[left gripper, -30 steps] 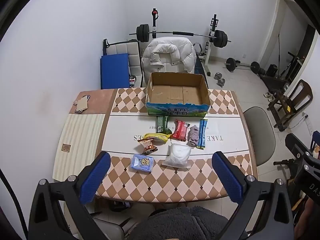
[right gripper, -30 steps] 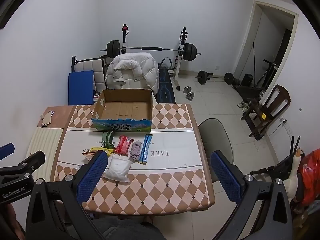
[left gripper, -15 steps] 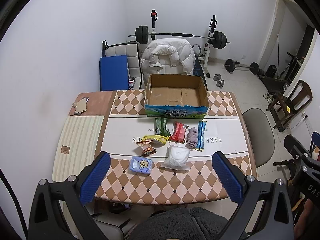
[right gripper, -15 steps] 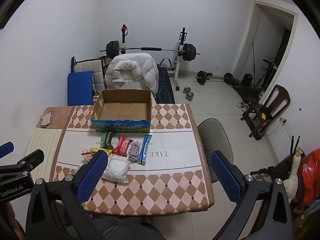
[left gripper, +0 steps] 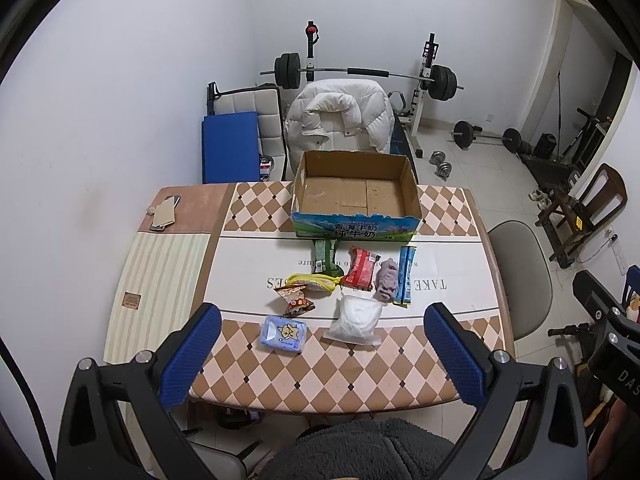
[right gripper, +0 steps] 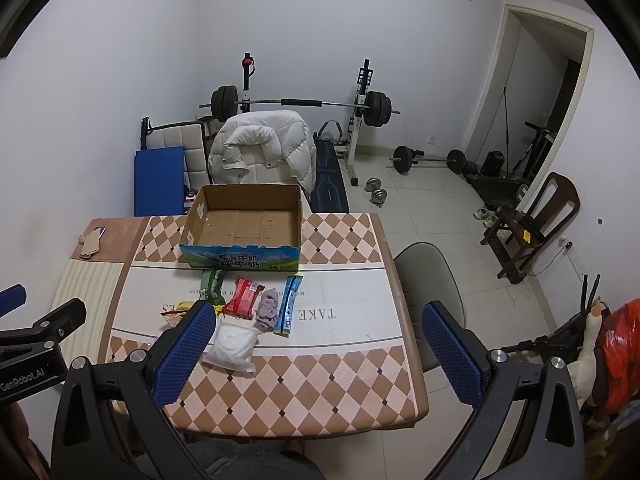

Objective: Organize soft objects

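Both views pulled slightly back; left gripper (left gripper: 322, 354) and right gripper (right gripper: 316, 350) spread wide, soft packets (left gripper: 358, 319) ahead on table (left gripper: 320, 376)

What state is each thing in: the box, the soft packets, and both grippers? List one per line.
cardboard box: open on top, empty, upright on the table.
white pouch: flat on the table, untouched.
blue tissue pack: flat, untouched.
red packet: flat, outside the box.
purple cloth: crumpled, outside the box.
left gripper: fingers wide apart, empty.
right gripper: fingers wide apart, empty.
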Tool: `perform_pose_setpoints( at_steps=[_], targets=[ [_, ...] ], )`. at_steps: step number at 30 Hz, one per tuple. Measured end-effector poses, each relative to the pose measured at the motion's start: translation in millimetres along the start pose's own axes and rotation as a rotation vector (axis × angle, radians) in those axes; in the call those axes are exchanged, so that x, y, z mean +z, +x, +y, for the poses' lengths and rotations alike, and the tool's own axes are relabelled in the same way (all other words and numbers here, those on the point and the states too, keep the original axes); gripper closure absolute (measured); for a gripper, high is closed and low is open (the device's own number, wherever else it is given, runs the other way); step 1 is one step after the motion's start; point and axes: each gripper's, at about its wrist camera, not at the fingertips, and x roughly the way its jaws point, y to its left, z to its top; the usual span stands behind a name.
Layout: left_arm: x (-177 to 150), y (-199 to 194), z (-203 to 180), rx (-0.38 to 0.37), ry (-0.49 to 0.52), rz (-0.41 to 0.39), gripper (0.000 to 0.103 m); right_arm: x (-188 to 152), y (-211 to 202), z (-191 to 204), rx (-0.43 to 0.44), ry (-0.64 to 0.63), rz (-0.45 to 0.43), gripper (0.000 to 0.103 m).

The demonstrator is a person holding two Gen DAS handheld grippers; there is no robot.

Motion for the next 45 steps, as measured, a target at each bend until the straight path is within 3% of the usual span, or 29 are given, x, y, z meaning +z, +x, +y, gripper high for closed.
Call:
perform_pose_setpoints(
  at_steps=[45],
  targets=[
    [-8,3,10,0.005,-0.003,-0.031,0.000,0,-14,6,-0.010,-0.002,-0.041,0.000]
  ],
)
